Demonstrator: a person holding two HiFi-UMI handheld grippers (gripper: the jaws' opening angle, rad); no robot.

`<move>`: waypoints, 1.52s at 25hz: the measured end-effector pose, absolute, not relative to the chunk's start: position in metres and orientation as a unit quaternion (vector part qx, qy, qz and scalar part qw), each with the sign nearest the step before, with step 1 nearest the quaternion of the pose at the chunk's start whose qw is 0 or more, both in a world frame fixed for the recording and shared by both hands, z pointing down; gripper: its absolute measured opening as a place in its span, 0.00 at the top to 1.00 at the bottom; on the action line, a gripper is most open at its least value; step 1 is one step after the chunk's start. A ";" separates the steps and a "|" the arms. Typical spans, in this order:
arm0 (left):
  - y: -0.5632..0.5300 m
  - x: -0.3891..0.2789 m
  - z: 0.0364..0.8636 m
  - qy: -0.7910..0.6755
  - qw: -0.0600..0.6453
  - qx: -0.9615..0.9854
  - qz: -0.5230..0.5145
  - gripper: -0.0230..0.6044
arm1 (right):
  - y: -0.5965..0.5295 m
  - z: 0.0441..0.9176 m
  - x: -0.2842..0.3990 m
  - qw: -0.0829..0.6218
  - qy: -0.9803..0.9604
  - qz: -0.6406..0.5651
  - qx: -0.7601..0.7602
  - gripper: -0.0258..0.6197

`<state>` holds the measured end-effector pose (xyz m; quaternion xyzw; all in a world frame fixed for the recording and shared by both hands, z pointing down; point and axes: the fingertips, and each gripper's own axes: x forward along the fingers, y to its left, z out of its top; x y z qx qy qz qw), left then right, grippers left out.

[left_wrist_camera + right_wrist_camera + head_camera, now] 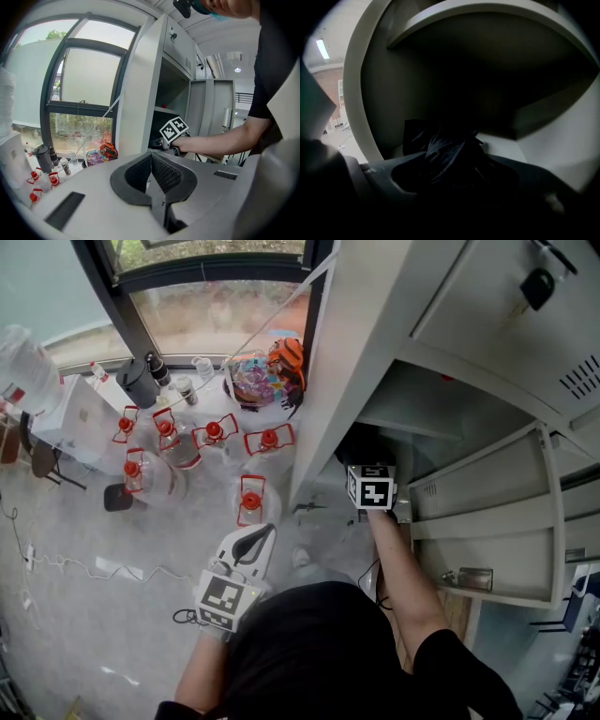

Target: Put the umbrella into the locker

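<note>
The black folded umbrella (447, 152) lies between the jaws of my right gripper (454, 171), its crumpled fabric filling the gap. Gripper and umbrella are inside a dark lower compartment of the grey metal locker (487, 362). In the head view only the right gripper's marker cube (372, 487) and a dark bit of umbrella (361, 444) show at the compartment's mouth. My left gripper (251, 542) hangs over the floor left of the locker. Its jaws are shut with nothing in them (151, 157). The left gripper view shows the right hand at the locker opening (174, 132).
The compartment's door (506, 521) stands open to the right. Several water jugs with red handles (214, 432) stand on the floor by the window. A colourful bag (255, 379) lies behind them. Cables (84, 568) trail across the floor at left.
</note>
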<state>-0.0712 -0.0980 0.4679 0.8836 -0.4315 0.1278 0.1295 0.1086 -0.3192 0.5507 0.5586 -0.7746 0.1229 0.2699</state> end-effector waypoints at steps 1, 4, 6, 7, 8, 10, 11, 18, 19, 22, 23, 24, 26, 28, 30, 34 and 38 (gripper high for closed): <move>-0.098 -0.072 0.468 -0.431 0.130 0.884 0.128 0.95 | -0.321 0.551 0.108 0.269 -0.775 0.122 0.559 0.51; -0.096 -0.072 0.469 -0.428 0.130 0.885 0.129 0.95 | -0.325 0.555 0.110 0.270 -0.773 0.121 0.561 0.50; -0.096 -0.072 0.469 -0.426 0.130 0.886 0.130 0.95 | -0.327 0.556 0.110 0.270 -0.775 0.118 0.559 0.50; -0.095 -0.072 0.469 -0.425 0.129 0.887 0.131 0.95 | -0.327 0.557 0.110 0.272 -0.775 0.115 0.559 0.50; -0.095 -0.071 0.470 -0.423 0.128 0.887 0.132 0.95 | -0.326 0.556 0.109 0.274 -0.774 0.112 0.560 0.50; -0.094 -0.069 0.469 -0.418 0.127 0.890 0.132 0.95 | -0.326 0.555 0.108 0.277 -0.772 0.105 0.563 0.49; -0.093 -0.068 0.469 -0.416 0.126 0.891 0.132 0.95 | -0.326 0.554 0.107 0.274 -0.771 0.103 0.565 0.48; -0.089 -0.062 0.466 -0.401 0.120 0.898 0.132 0.95 | -0.314 0.554 0.112 0.258 -0.764 0.121 0.579 0.39; -0.088 -0.063 0.466 -0.401 0.120 0.899 0.132 0.95 | -0.311 0.552 0.113 0.258 -0.764 0.118 0.579 0.39; -0.086 -0.064 0.467 -0.398 0.120 0.900 0.132 0.95 | -0.296 0.550 0.117 0.258 -0.764 0.117 0.580 0.39; -0.086 -0.064 0.468 -0.398 0.121 0.900 0.132 0.95 | -0.290 0.550 0.118 0.258 -0.764 0.116 0.580 0.39; -0.085 -0.065 0.469 -0.397 0.122 0.900 0.132 0.95 | -0.283 0.551 0.119 0.260 -0.765 0.114 0.579 0.39; -0.085 -0.066 0.470 -0.396 0.127 0.900 0.130 0.95 | -0.268 0.554 0.122 0.265 -0.765 0.109 0.576 0.39; -0.085 -0.066 0.471 -0.395 0.128 0.901 0.129 0.95 | -0.254 0.556 0.125 0.264 -0.766 0.114 0.575 0.39; -0.085 -0.065 0.472 -0.392 0.127 0.902 0.131 0.95 | -0.241 0.559 0.129 0.259 -0.766 0.121 0.576 0.39; -0.085 -0.062 0.475 -0.384 0.130 0.904 0.133 0.95 | -0.217 0.559 0.134 0.250 -0.765 0.132 0.578 0.40; -0.085 -0.057 0.477 -0.376 0.131 0.907 0.135 0.95 | -0.199 0.558 0.138 0.240 -0.767 0.135 0.579 0.44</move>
